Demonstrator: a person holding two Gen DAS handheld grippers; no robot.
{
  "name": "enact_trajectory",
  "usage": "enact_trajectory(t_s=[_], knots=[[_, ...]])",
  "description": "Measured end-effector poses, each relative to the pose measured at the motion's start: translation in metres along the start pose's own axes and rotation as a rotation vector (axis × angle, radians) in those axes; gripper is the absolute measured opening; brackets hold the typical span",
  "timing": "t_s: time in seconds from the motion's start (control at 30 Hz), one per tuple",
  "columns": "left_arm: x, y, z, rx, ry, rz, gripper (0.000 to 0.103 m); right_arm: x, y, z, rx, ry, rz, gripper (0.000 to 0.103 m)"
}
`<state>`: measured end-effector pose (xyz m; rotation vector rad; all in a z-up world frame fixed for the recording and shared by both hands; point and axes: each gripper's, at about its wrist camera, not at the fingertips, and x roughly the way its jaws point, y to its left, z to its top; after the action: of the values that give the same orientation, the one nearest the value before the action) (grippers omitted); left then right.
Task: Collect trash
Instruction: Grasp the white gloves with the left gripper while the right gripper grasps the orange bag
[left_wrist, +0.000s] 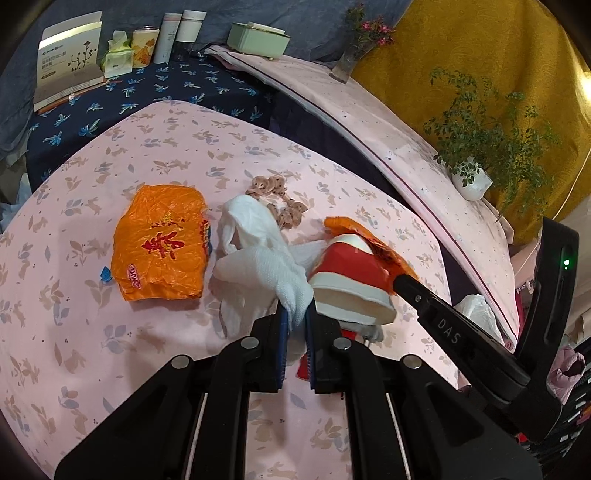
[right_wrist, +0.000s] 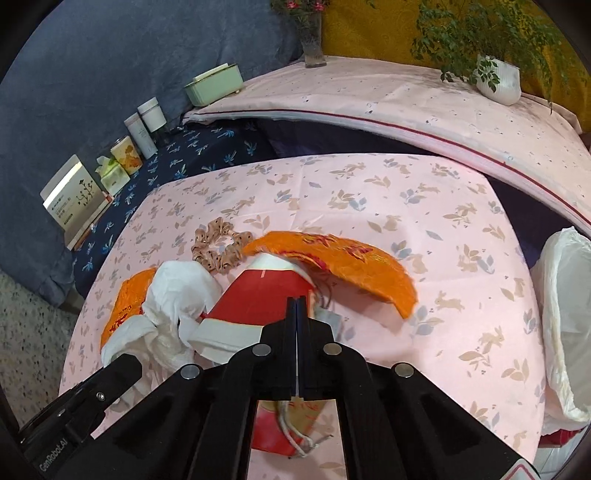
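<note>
Pink rabbit-print cloth covers the tabletop (right_wrist: 424, 206), where the trash sits in one heap. A white-lined bin (right_wrist: 565, 325) waits at the right edge. The flat orange foil wrapper (left_wrist: 162, 242) lies apart, easily forgotten. The red-and-white paper cup (right_wrist: 258, 302) lies tipped under a curled orange wrapper (right_wrist: 343, 266). The left gripper (left_wrist: 295, 314) pinches only a corner of the crumpled white tissue (left_wrist: 262, 258), which may tear or slip. The right gripper (right_wrist: 297, 306), jaws pressed together, seems to hold nothing, so a regrasp looks likely. The beige scrunchie (right_wrist: 221, 247) could be swept in by mistake.
</note>
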<state>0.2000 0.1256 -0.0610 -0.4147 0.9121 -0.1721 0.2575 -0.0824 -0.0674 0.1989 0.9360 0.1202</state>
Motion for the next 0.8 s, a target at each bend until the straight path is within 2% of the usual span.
enact_trajectory(t_s=[0.1, 0.13, 0.2, 0.27, 0.33, 0.53, 0.7, 0.73, 0.77, 0.8], knots=[[-0.007, -0.01, 0.0, 0.013, -0.011, -0.011, 0.008, -0.01, -0.011, 0.002, 0.011, -0.019, -0.013, 0.001], [-0.009, -0.014, 0.001, 0.019, -0.016, -0.015, 0.008, -0.012, -0.016, 0.002, 0.019, -0.02, -0.019, 0.004], [-0.015, -0.026, 0.004, 0.037, -0.029, -0.023, 0.008, -0.015, -0.027, 0.002, 0.029, -0.027, -0.033, 0.017], [-0.02, -0.036, 0.009, 0.053, -0.043, -0.04, 0.008, -0.017, -0.035, 0.002, 0.026, -0.038, -0.054, 0.044], [-0.023, -0.045, 0.015, 0.064, -0.054, -0.061, 0.008, -0.016, -0.04, 0.0, 0.008, -0.044, -0.068, 0.049], [-0.018, -0.067, 0.039, 0.088, -0.069, -0.096, 0.008, 0.007, -0.047, 0.0, -0.004, 0.0, -0.034, 0.051], [-0.003, -0.072, 0.05, 0.102, -0.064, -0.088, 0.008, 0.032, -0.05, 0.006, 0.026, 0.029, -0.011, 0.051], [-0.001, -0.071, 0.051, 0.101, -0.061, -0.085, 0.008, 0.036, -0.052, 0.007, 0.03, 0.033, -0.011, 0.045], [0.003, -0.071, 0.052, 0.103, -0.055, -0.079, 0.008, 0.039, -0.052, 0.008, 0.032, 0.037, -0.005, 0.03], [0.006, -0.07, 0.053, 0.102, -0.051, -0.075, 0.008, 0.041, -0.053, 0.008, 0.03, 0.043, -0.002, 0.02]])
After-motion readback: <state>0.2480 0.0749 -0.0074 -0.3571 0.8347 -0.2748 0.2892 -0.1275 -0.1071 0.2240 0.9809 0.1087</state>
